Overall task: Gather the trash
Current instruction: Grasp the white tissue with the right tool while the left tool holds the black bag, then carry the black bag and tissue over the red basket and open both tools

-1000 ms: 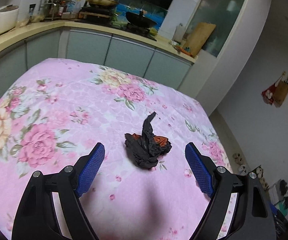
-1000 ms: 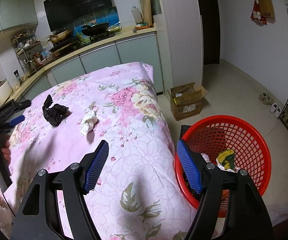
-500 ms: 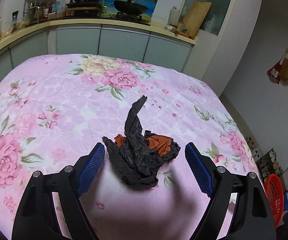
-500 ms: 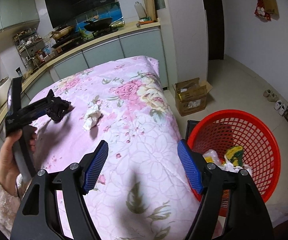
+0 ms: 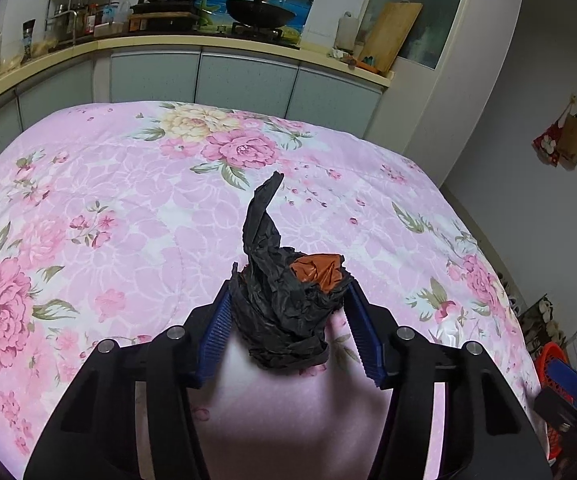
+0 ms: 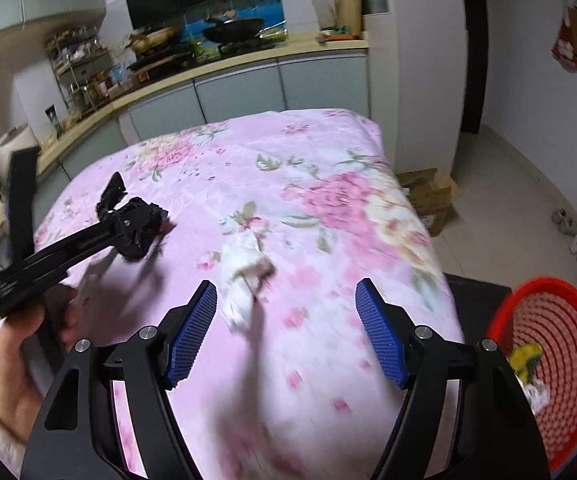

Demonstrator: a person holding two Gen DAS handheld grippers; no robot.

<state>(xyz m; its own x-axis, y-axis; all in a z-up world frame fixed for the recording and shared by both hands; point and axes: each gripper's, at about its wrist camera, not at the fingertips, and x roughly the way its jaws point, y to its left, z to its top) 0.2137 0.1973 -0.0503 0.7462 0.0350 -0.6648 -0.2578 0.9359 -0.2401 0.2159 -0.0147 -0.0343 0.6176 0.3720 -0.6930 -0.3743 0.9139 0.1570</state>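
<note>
Where the left gripper meets the pink floral cloth, its blue pads press both flanks of a crumpled black plastic bag, clamping it; an orange patch shows near the bag's top, and one twisted tail stands upright. In the right wrist view the same bag appears at the tip of the left gripper, on the cloth's left part. The right gripper hovers with its fingers spread wide apart, nothing between them. A crumpled white tissue lies on the cloth just ahead (motion-blurred). A red basket stands on the floor to the right, holding some yellow and white scraps.
</note>
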